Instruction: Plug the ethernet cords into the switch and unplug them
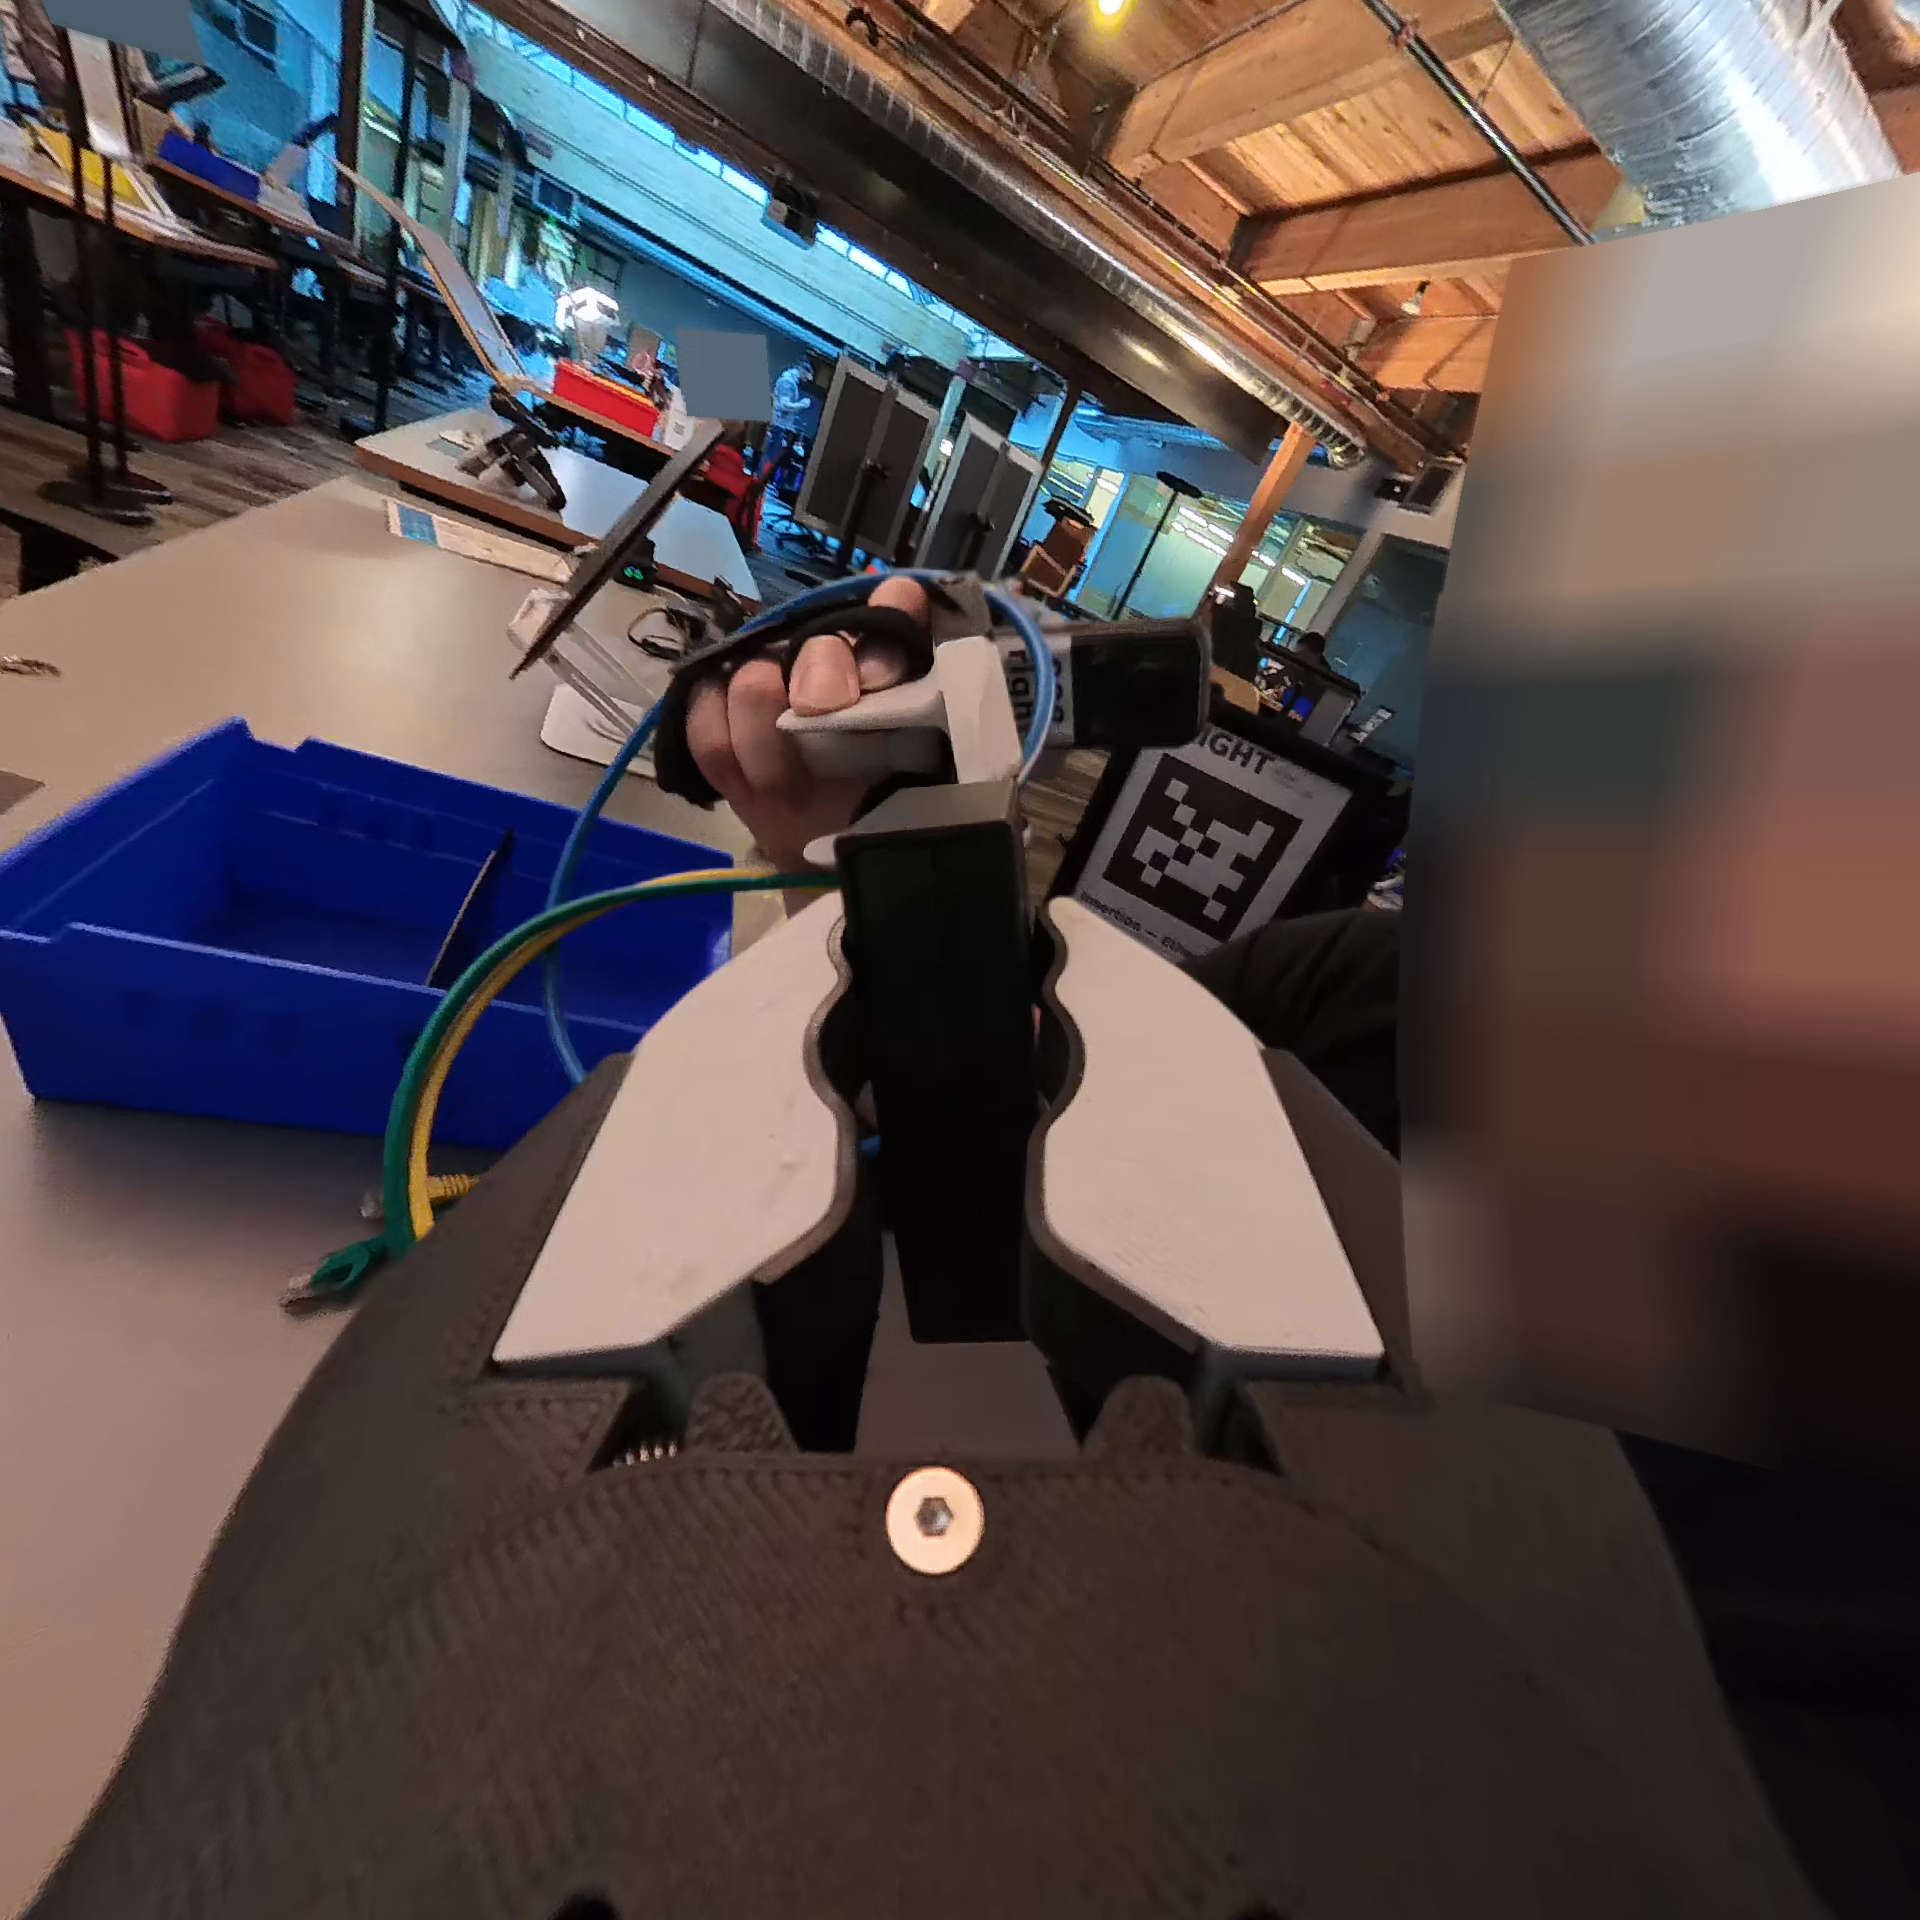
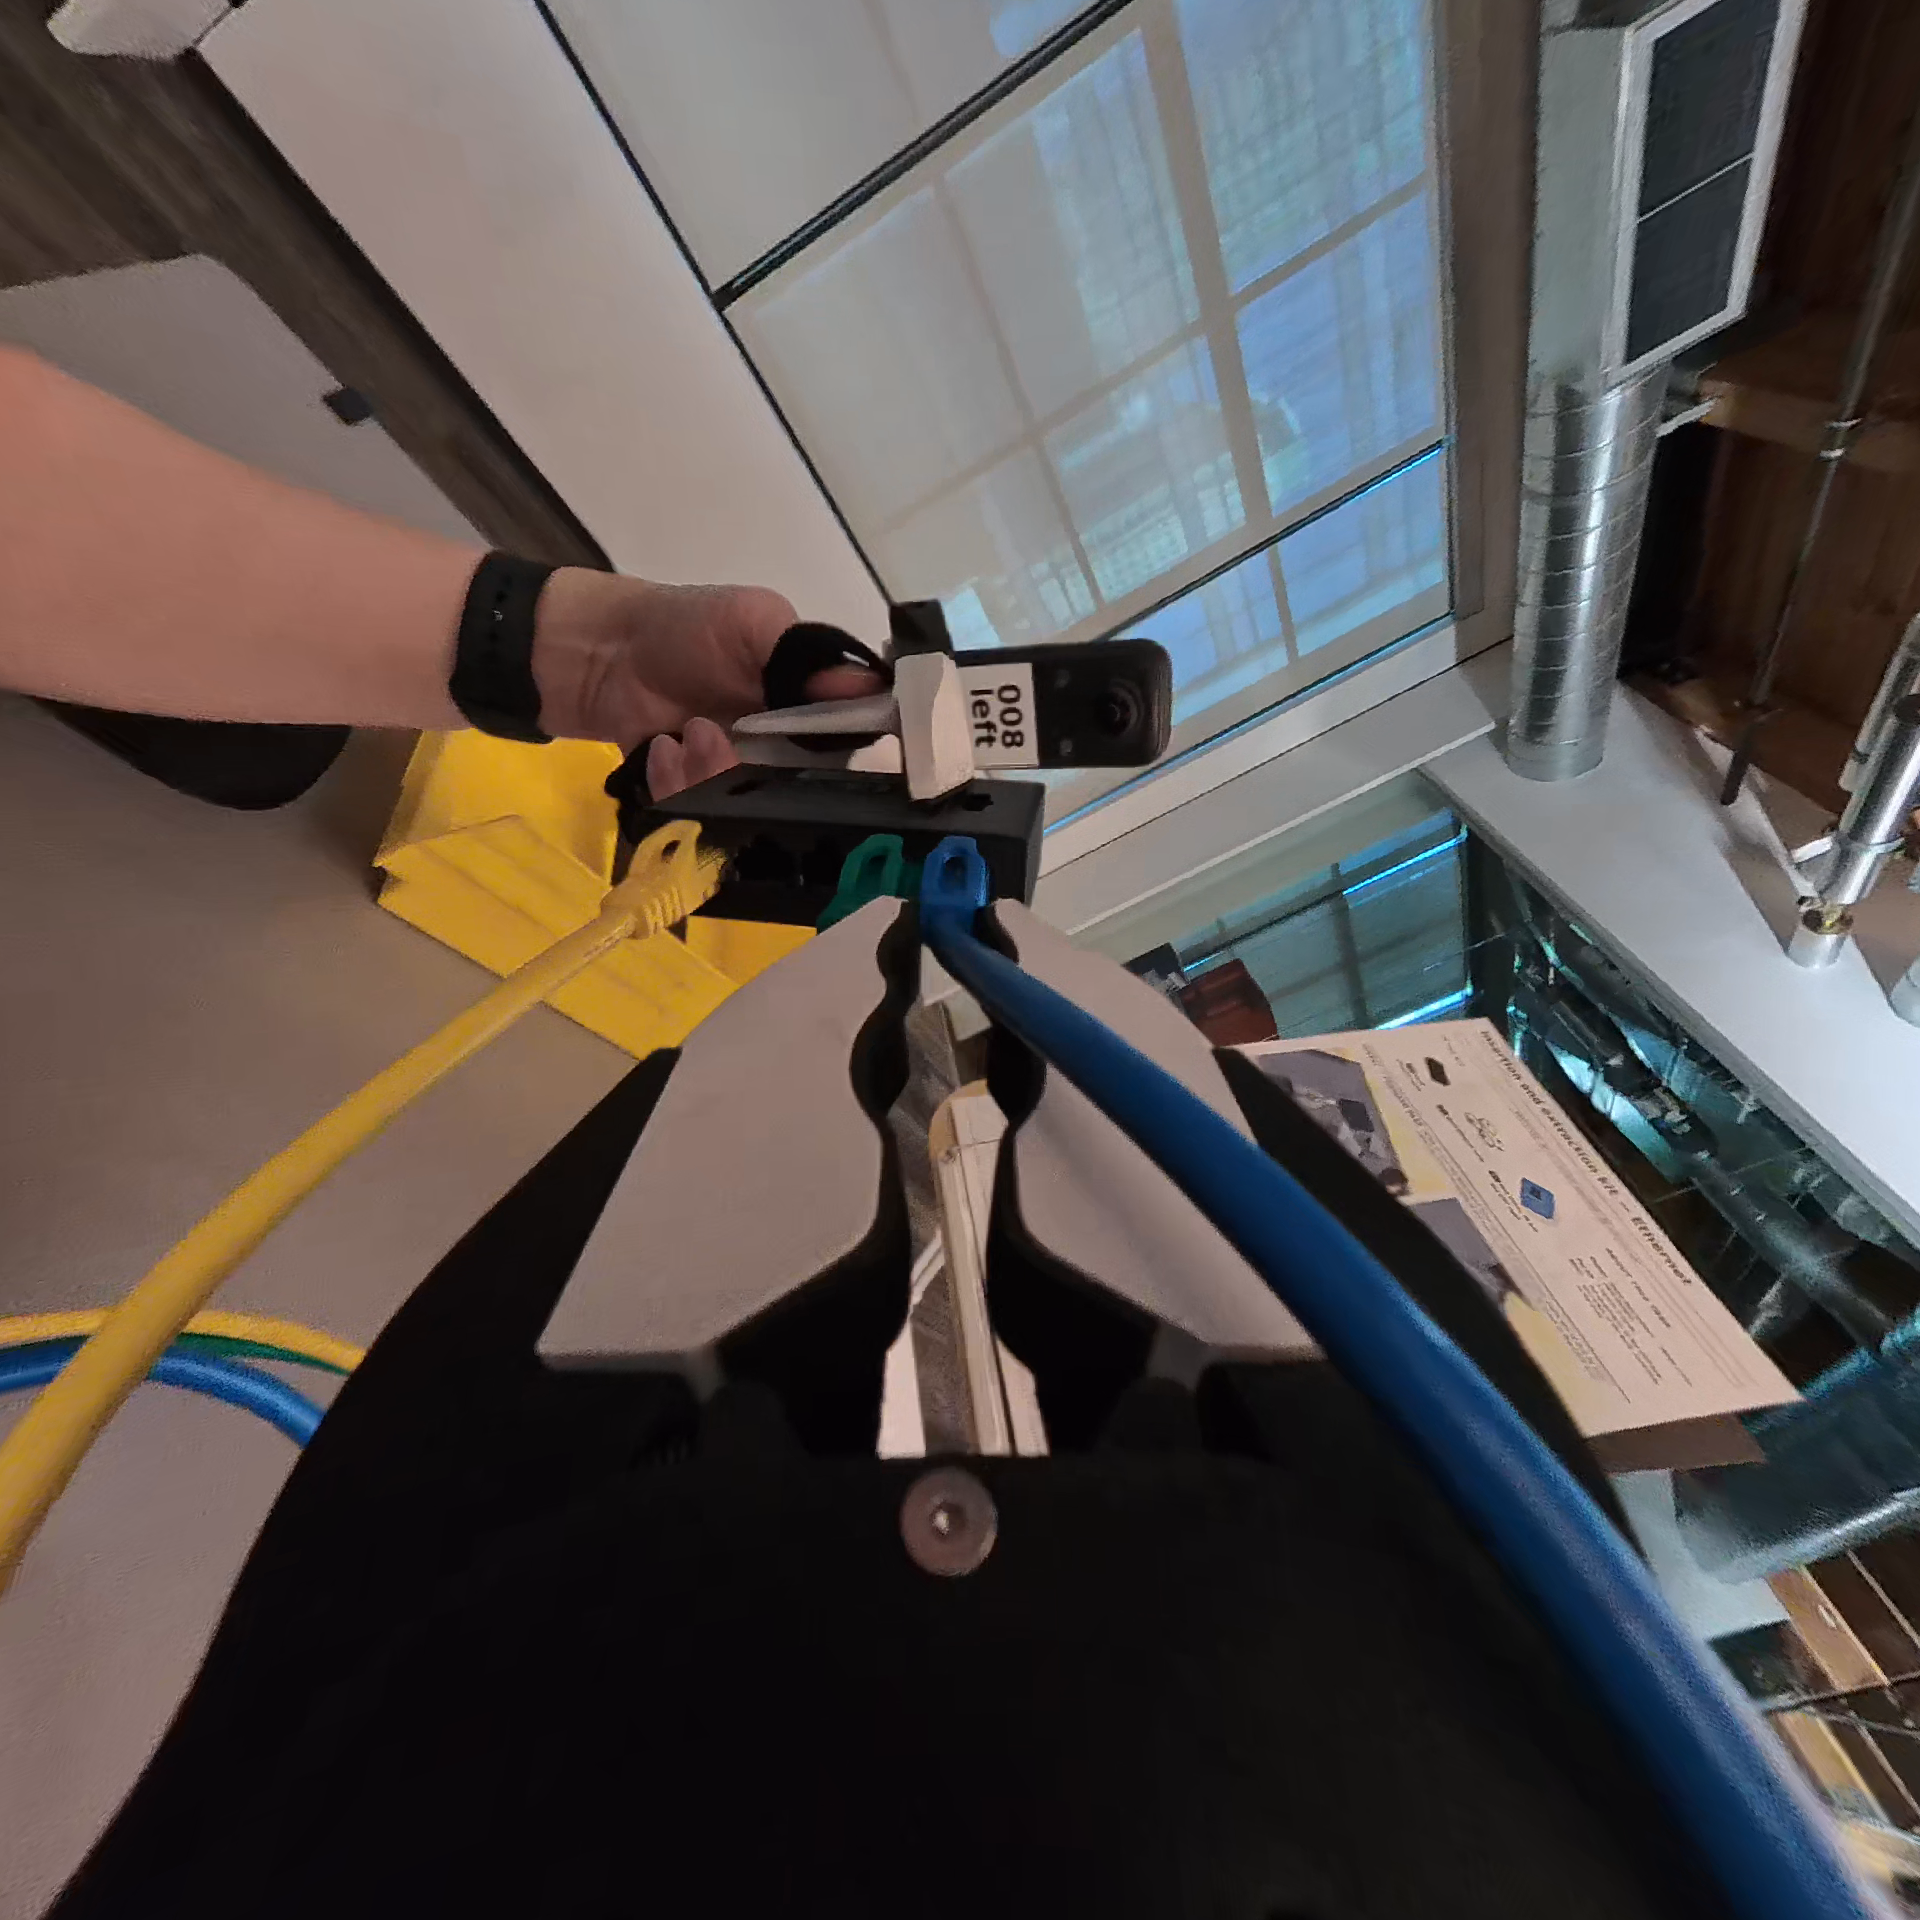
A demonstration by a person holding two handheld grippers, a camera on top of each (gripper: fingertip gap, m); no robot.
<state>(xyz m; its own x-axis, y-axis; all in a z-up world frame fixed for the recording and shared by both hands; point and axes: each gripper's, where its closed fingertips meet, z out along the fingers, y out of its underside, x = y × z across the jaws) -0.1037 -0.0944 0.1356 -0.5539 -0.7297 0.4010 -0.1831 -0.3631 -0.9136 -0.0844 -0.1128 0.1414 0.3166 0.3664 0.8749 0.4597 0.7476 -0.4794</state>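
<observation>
- Black ribbed plastic of the left gripper (image 1: 940, 1039) fills the near foreground of its own view; its two pale, wavy-edged fingers (image 1: 717, 1122) are closed on the switch (image 1: 935, 1060), a slim matte black box held clear of the table (image 1: 260, 623).
- Right gripper (image 2: 951, 925) meets the switch from the far side. Its fingers are nearly together around the blue cord (image 2: 1299, 1226) just behind the blue plug (image 2: 954, 878).
- Blue plug sits at a port at the right end of the switch; I cannot tell if it is fully seated. A green plug (image 2: 868, 868) sits in the next port, and a yellow plug (image 2: 665, 868) at the left end.
- Judged step: either seating or drawing out the blue plug.
- Next move: push or pull straight along the port, the left gripper bracing the switch. Pulling out would first need the latch tab pressed.
- Cords are smooth, round and springy, and loop down to the table; free ends of the green cord (image 1: 416, 1091) and yellow cord (image 1: 421, 1195) lie there, near a glossy blue bin (image 1: 343, 1070).
</observation>
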